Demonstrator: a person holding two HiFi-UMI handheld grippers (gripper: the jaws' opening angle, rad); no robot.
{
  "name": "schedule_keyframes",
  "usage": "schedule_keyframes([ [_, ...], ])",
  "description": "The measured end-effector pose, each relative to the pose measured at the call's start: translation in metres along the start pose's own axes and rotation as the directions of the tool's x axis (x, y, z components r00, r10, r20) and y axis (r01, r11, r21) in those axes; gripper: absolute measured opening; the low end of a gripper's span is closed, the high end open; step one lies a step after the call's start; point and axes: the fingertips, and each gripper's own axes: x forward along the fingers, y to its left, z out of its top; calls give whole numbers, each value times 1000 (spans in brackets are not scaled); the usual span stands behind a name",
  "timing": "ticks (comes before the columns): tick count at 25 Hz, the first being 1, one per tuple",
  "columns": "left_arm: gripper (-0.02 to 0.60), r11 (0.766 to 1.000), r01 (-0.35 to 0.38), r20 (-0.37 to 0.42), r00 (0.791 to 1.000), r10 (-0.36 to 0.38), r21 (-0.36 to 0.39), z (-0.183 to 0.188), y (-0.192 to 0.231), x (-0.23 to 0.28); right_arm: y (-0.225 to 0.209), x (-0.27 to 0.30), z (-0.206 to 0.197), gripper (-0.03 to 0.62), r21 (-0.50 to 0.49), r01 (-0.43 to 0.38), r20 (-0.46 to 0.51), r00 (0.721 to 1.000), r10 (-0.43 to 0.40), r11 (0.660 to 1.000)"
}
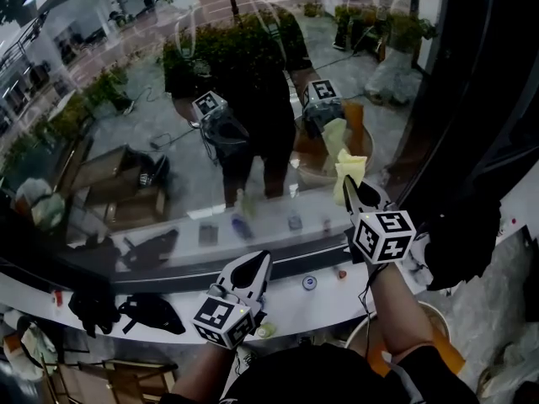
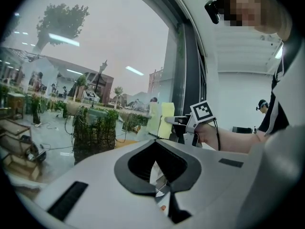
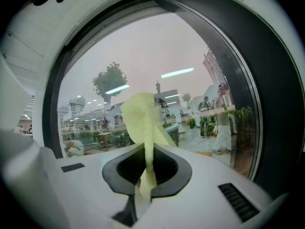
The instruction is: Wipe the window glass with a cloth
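Cloth [image 3: 140, 113], yellow — clamped in your right tongs [image 3: 145, 187], held up to the window glass [image 3: 157, 51] for wiping; left tongs [image 2: 159, 191] closed on nothing, kept low.

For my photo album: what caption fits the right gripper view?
The right gripper pinches a yellow cloth in its jaws before the window glass.

The glass [image 1: 126, 141] fills the upper view. At 3 o'clock the right gripper [image 1: 350, 188] pinches a yellow cloth [image 1: 349, 167] that lies against the pane and meets its own reflection. At 6 o'clock the left gripper [image 1: 255, 266] points over the white sill [image 1: 290, 308], jaws together, empty. The person's dark reflection shows at 12 o'clock.
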Motion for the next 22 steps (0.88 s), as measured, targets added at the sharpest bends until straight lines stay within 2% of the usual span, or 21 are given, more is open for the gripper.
schedule_keyframes([
  [5,-2,1000,0,25,1000,-1,23,11,-1,-1,9,-16,18,40,-8,-10,45,999,11,1000],
  [9,-2,999,5,54,999,-8,52,30,-3,-1,9,-27,49,40,-33,5,106,994,-1,999],
  [17,-2,995,18,157,987,-34,100,93,-7,2,12,-35,107,40,-68,37,207,978,-22,997],
  [22,-2,993,15,198,980,-37,113,121,-11,2,15,-36,129,40,-101,57,218,975,-34,993],
])
